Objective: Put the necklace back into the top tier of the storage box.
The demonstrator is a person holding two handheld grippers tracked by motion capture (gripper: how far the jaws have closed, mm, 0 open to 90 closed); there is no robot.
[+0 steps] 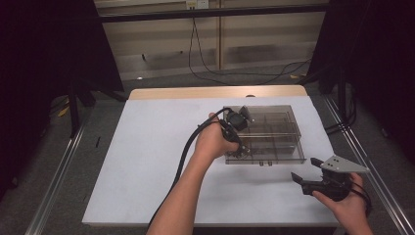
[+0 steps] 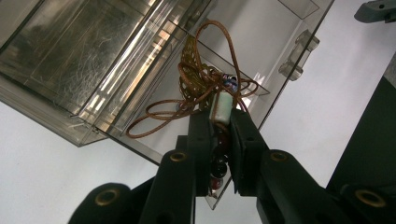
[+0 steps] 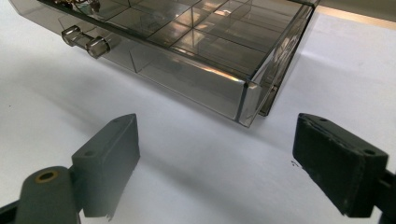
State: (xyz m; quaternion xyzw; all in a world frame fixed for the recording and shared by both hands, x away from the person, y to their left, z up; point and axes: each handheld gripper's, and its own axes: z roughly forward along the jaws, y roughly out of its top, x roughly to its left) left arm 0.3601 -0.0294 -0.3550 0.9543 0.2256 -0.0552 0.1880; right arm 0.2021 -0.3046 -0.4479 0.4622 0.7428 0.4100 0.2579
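A smoky clear plastic organiser box (image 1: 293, 122) with several compartments stands on the white table. My left gripper (image 1: 242, 149) points down over its front left corner, shut on a tangled brown cord necklace (image 2: 201, 79) with dark beads and a pale green bead (image 2: 222, 105). In the left gripper view the cord loops hang from the left gripper (image 2: 223, 116) into a compartment of the box (image 2: 70, 60). My right gripper (image 1: 303, 169) stands open near the table's front right, holding nothing. The right gripper view has the right gripper (image 3: 215, 126) facing the box's front wall (image 3: 196, 79).
Two clear round knobs (image 3: 86, 42) stick out of the box's front. The white table top (image 1: 147, 161) has free room to the left and in front. Black cables (image 1: 210, 68) lie on the floor beyond the table, and metal rails (image 1: 58, 171) run along both sides.
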